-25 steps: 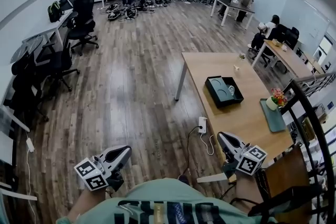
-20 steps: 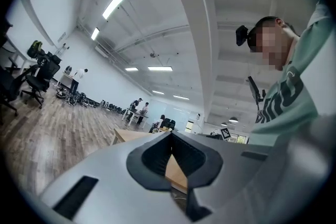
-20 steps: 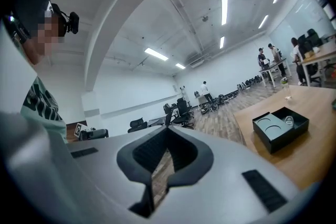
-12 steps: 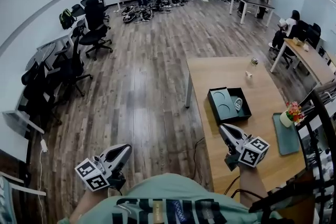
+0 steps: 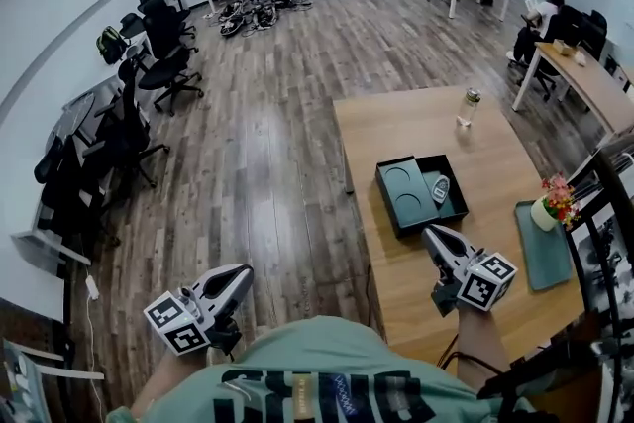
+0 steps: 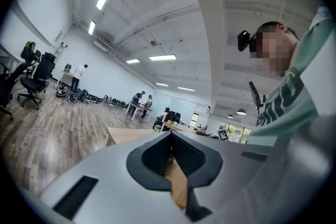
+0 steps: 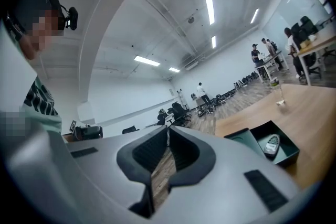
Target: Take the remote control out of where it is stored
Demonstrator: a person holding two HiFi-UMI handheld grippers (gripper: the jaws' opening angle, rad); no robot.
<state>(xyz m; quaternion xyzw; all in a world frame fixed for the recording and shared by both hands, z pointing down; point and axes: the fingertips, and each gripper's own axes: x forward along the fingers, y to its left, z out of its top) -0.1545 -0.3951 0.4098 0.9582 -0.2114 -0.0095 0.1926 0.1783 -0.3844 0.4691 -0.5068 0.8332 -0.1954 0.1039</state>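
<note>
A small grey remote control [image 5: 441,190] lies in the right half of an open dark box [image 5: 428,165] on the wooden table [image 5: 396,119]. The box's lid rests in the left half. In the right gripper view the remote control [image 7: 271,144] and the box [image 7: 290,154] show low at the right. My right gripper [image 5: 432,238] hovers over the table just short of the box, shut and holding nothing; its tips [image 7: 168,130] meet. My left gripper [image 5: 238,277] is off the table's left side, above the floor, also shut and holding nothing; its tips [image 6: 170,135] meet.
A bottle [image 5: 469,107] stands on the table beyond the box. A flower vase [image 5: 548,206] and a teal tray [image 5: 540,251] sit at the table's right edge beside a dark rack [image 5: 609,213]. Office chairs [image 5: 163,64] line the left wall. People sit and stand at far desks.
Both grippers and my view have travelled forward along the table. The box now lies just beyond the right gripper's tips, and the power strip on the floor has dropped out of sight.
</note>
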